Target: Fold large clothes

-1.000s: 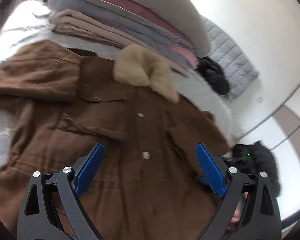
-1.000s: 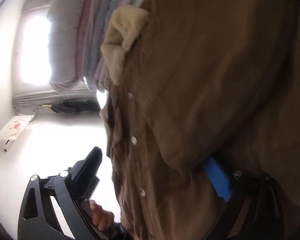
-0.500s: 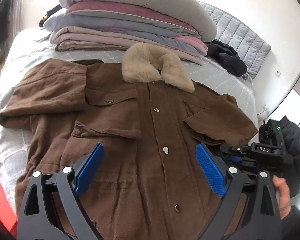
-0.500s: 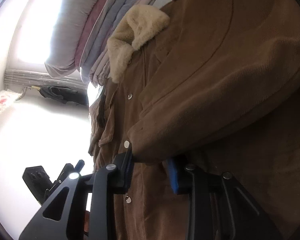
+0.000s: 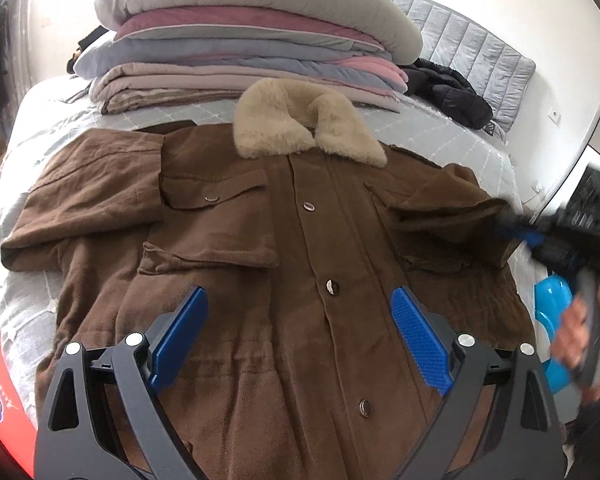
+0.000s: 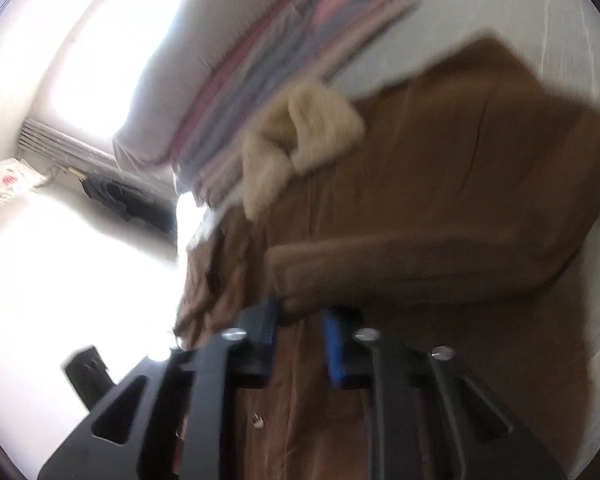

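While right tongs [image 6: 298,334] closing, pinch 1 sleeve [image 6: 440,272].

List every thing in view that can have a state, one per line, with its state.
Brown coat: spread flat on the bed, front up, snapped shut.
Right sleeve: cuff pinched, lifted off the coat.
Left sleeve: folded across the coat's side.
Fur collar: lying open.
Left gripper: open, above the coat.
Right gripper: just closed on the cuff.
Bedding stack: folded, piled.

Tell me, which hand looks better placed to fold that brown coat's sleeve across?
The right. Its tool has just closed on the sleeve cuff of the brown coat; the left tool hangs open above the coat's front, gripping nothing.
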{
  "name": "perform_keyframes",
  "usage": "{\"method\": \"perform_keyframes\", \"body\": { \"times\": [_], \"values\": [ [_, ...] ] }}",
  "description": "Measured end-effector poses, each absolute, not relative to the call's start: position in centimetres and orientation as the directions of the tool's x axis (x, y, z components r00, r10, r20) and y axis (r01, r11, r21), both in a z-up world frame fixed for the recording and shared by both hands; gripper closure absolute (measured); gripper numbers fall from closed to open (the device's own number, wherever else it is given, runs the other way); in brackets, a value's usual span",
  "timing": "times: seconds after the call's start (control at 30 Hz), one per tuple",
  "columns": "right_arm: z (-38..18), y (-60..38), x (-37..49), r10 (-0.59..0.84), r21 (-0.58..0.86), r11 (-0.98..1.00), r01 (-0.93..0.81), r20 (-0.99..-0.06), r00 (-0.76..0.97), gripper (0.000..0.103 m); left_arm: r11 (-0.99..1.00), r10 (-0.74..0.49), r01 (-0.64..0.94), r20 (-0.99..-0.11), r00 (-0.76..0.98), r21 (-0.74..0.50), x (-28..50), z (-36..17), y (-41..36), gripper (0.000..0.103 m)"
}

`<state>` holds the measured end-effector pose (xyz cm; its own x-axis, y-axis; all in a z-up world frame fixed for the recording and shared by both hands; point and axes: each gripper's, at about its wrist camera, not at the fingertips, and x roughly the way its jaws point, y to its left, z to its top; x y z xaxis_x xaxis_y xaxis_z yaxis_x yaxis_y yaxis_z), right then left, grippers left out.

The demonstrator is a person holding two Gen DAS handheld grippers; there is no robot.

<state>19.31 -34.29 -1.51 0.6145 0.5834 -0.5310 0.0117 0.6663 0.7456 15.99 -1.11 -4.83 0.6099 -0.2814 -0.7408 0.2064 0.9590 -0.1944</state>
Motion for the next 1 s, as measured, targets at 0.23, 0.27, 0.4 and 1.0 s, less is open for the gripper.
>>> {"method": "perform_keyframes", "body": {
  "times": [0.23, 0.27, 0.4, 1.0],
  "values": [
    [4.6, -41.7, 19.5, 0.483, 0.724, 0.69, 0.011, -0.472, 0.738, 0.089, 0.957, -0.289, 0.197, -0.766, 0.574, -0.213, 16.7, -6.1, -1.3, 0.014],
    [5.3, -42.7, 19.6, 0.477, 0.723, 0.691, 0.01, -0.465, 0.746, 0.089, 0.957, -0.288, 0.196, -0.769, 0.57, -0.213, 16.8, -6.3, -1.4, 0.014],
    [5.3, -41.6, 20.3, 0.559, 0.703, 0.71, -0.028, -0.54, 0.629, 0.076, 0.959, -0.282, 0.192, -0.779, 0.56, -0.209, 17.2, -6.8, -1.6, 0.014],
    [-13.6, -34.0, 18.1, 0.777, 0.903, 0.295, 0.313, -0.417, 0.471, 0.015, 0.938, -0.346, 0.17, -0.774, 0.53, -0.302, 17.4, -6.6, -0.4, 0.014]
  ]
}}
